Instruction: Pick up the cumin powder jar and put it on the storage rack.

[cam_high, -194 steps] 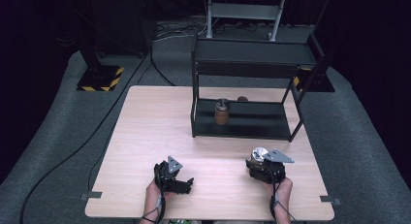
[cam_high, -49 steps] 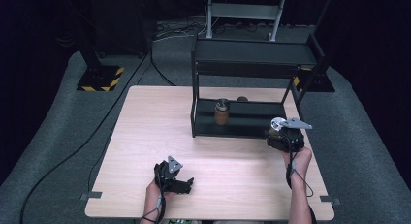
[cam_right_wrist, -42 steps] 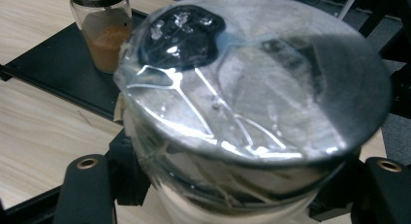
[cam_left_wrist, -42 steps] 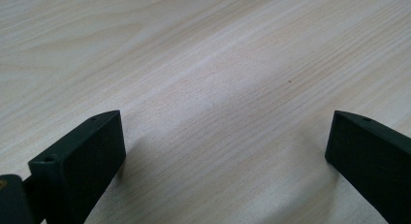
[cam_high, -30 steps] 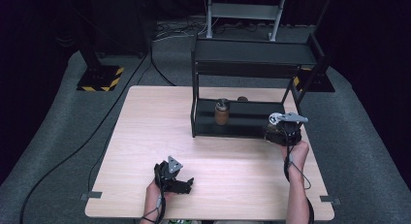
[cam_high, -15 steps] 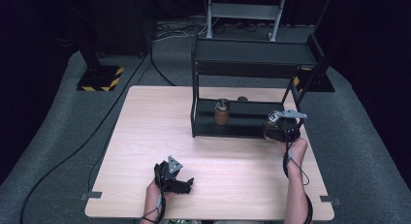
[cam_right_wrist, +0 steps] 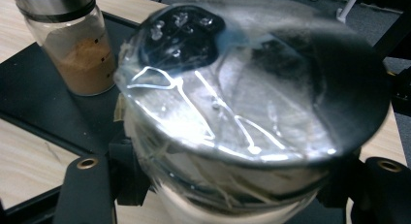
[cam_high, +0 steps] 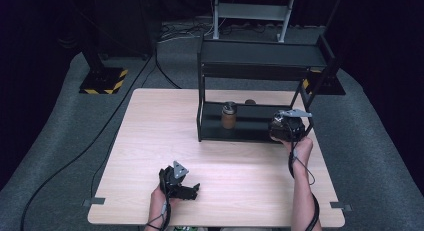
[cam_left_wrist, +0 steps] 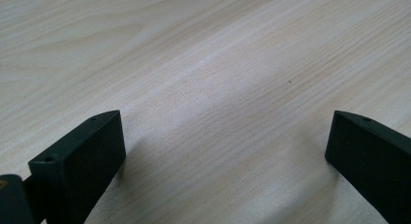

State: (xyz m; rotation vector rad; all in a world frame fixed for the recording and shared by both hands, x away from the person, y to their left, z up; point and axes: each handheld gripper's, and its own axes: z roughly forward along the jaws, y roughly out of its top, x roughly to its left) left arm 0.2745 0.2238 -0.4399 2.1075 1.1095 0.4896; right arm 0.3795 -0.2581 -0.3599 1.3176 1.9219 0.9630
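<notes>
My right gripper [cam_high: 286, 127] is shut on a wide jar with a shiny silver lid [cam_right_wrist: 252, 88], held at the right end of the black rack's lower shelf [cam_high: 260, 133]. In the right gripper view the jar sits between both black jaws. Just beyond it a spice jar of brown powder [cam_right_wrist: 72, 44] stands upright on the shelf [cam_right_wrist: 34, 93]. That spice jar [cam_high: 229, 115] is left of my right gripper in the high view. My left gripper [cam_high: 187, 190] rests near the table's front edge. Its jaws stand wide open over bare wood [cam_left_wrist: 225, 151].
The two-level black rack [cam_high: 262, 53] stands at the back right of the wooden table [cam_high: 165, 126], with uprights at its corners. A small brown object [cam_high: 250, 102] lies behind the lower shelf. Cables and a striped base [cam_high: 102, 83] are on the floor beyond.
My right gripper has carried the jar from the table's front right up to the rack's lower shelf, edging slightly forward and left in the last second. The left gripper has stayed still.
</notes>
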